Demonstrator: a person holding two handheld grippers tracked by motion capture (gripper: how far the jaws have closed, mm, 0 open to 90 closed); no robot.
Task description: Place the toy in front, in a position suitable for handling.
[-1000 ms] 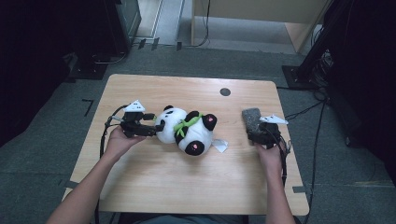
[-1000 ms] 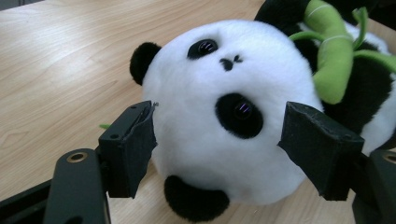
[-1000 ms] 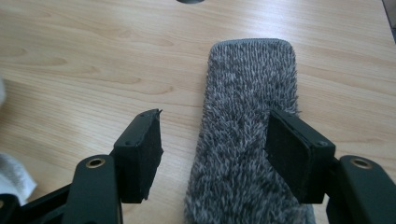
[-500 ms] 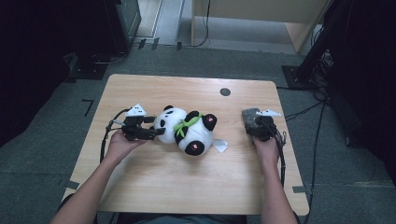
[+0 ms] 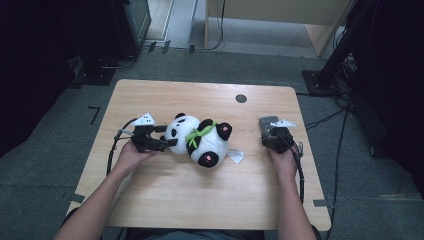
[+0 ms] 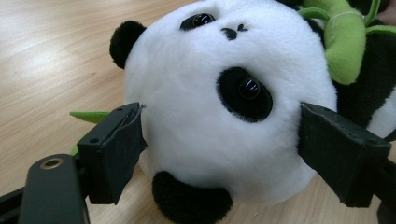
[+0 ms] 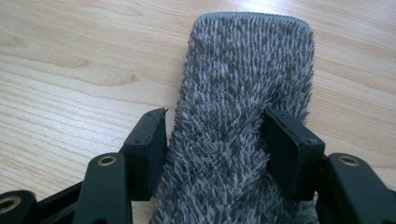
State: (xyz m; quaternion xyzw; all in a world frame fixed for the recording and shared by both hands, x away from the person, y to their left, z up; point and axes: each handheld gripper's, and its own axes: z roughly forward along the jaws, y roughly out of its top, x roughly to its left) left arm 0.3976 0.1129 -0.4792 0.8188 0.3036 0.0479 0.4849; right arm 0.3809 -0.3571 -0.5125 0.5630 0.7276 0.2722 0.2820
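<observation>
A plush panda (image 5: pixel 200 140) was laid on its side near the middle of the wooden table (image 5: pixel 200 200), a white tag just beside it on the side away from the left gripper (image 5: pixel 167 142). The left gripper was set at the panda's head (image 6: pixel 219 107), its jaws having just been opening, with the head between them and the pads at the fur without pressing in. Well apart from the panda, toward the table's other edge, a grey fuzzy cloth (image 7: pixel 243 107) was clenched by the right gripper (image 7: pixel 215 154), whose jaws had just been closing and dented its pile.
</observation>
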